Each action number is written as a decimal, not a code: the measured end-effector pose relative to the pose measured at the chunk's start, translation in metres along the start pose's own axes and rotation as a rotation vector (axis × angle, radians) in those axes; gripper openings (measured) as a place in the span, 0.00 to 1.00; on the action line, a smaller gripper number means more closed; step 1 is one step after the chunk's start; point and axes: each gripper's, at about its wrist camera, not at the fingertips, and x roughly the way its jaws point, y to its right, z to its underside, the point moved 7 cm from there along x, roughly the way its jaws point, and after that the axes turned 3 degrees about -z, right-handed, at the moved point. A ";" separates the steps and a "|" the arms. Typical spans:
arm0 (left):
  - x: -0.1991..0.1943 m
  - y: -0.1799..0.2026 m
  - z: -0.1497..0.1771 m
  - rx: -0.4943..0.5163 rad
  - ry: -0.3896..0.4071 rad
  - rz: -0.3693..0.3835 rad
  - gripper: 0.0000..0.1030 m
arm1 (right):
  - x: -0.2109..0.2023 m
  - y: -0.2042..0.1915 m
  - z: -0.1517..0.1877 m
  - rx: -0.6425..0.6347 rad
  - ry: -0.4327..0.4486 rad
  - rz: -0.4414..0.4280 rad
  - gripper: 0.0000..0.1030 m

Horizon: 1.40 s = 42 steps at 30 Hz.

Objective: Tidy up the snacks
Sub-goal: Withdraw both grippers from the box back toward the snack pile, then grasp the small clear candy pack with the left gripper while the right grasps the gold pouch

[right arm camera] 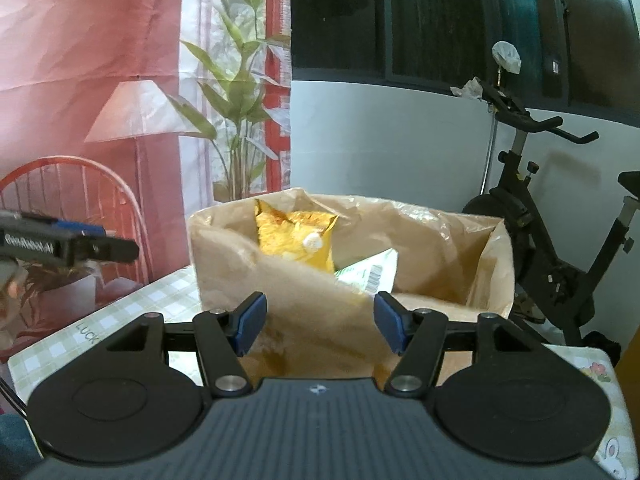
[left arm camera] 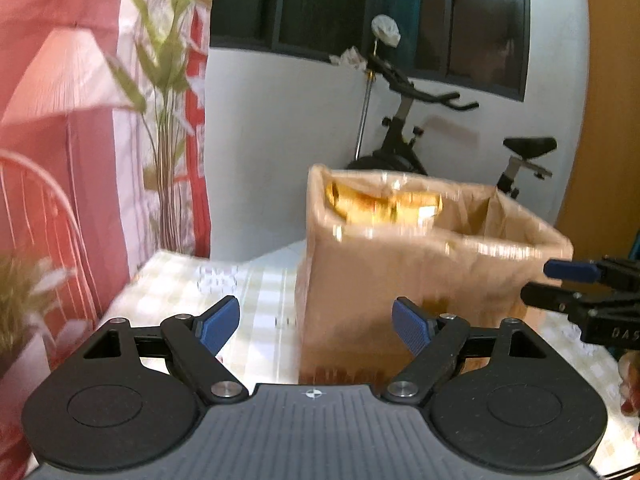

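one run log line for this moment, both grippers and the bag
left gripper: jaws open, empty | right gripper: jaws open, empty | paper bag: upright on table | yellow snack packet: inside bag

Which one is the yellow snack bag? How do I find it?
Find the tall brown box standing on the checked tablecloth, in front of the exercise bike. The yellow snack bag pokes out of its top. Beside it lies a white and green packet with a barcode; yours is crinkly bright yellow.

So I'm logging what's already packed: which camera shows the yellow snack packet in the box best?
The right wrist view: the yellow snack packet is sharp there, upright in the cardboard box beside a white-green packet. The left wrist view shows it only as a blurred golden smear at the rim.
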 end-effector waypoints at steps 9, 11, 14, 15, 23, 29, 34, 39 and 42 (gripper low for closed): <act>0.023 0.006 0.058 -0.018 -0.123 0.026 0.81 | 0.008 -0.014 0.050 -0.007 -0.077 -0.037 0.61; 0.030 0.009 0.071 -0.007 -0.147 0.021 0.81 | 0.013 -0.014 0.063 0.006 -0.103 -0.041 0.61; 0.038 0.015 0.088 0.012 -0.182 0.025 0.79 | 0.020 -0.011 0.083 0.033 -0.147 -0.051 0.61; 0.041 0.017 0.093 0.015 -0.193 0.025 0.79 | 0.023 -0.010 0.089 0.039 -0.161 -0.052 0.61; 0.059 0.015 0.113 0.007 -0.243 0.024 0.72 | 0.044 0.003 0.131 0.122 -0.252 -0.043 0.61; 0.068 0.018 0.122 0.000 -0.266 0.023 0.67 | 0.062 0.013 0.149 0.202 -0.293 -0.038 0.61; 0.076 0.018 0.126 -0.005 -0.285 0.034 0.61 | 0.069 0.006 0.153 0.195 -0.289 -0.045 0.61; 0.093 0.020 0.123 -0.015 -0.294 0.039 0.61 | 0.071 -0.003 0.160 0.184 -0.296 -0.043 0.61; 0.108 0.027 0.123 -0.016 -0.310 0.042 0.61 | 0.071 -0.007 0.164 0.182 -0.293 -0.033 0.61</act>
